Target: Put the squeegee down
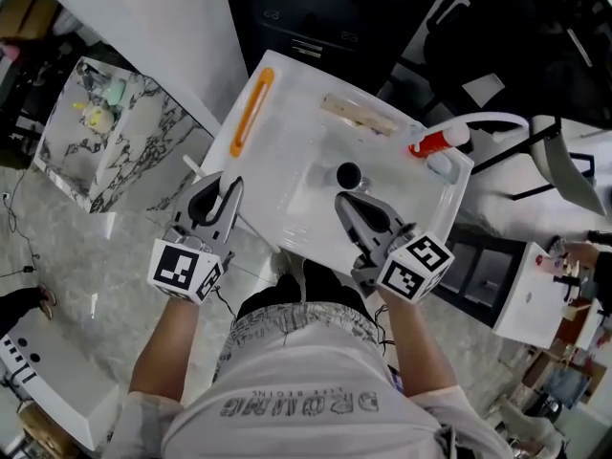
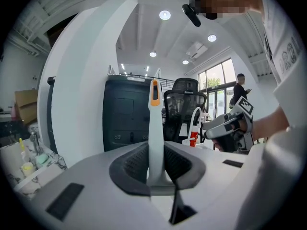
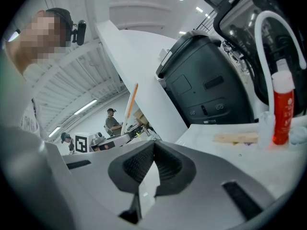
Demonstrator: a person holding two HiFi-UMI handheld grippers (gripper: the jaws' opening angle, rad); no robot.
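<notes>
The squeegee (image 1: 251, 113) is a long white stick with an orange strip along its handle. It lies over the left edge of the white tabletop (image 1: 306, 146). My left gripper (image 1: 229, 185) is shut on its near end. In the left gripper view the white shaft (image 2: 154, 128) stands up between the pads, with the orange tip at the top. In the right gripper view the squeegee (image 3: 130, 107) rises beside the left gripper. My right gripper (image 1: 341, 199) hovers over the near middle of the tabletop. Its jaws (image 3: 154, 145) are together and hold nothing.
A red bottle (image 1: 438, 142) and a curved white tube (image 1: 492, 120) stand at the table's right end. A pale wooden block (image 1: 359, 113) lies at the back and a small black round thing (image 1: 348, 174) sits mid-table. A marble-patterned box (image 1: 115, 132) stands on the floor at left.
</notes>
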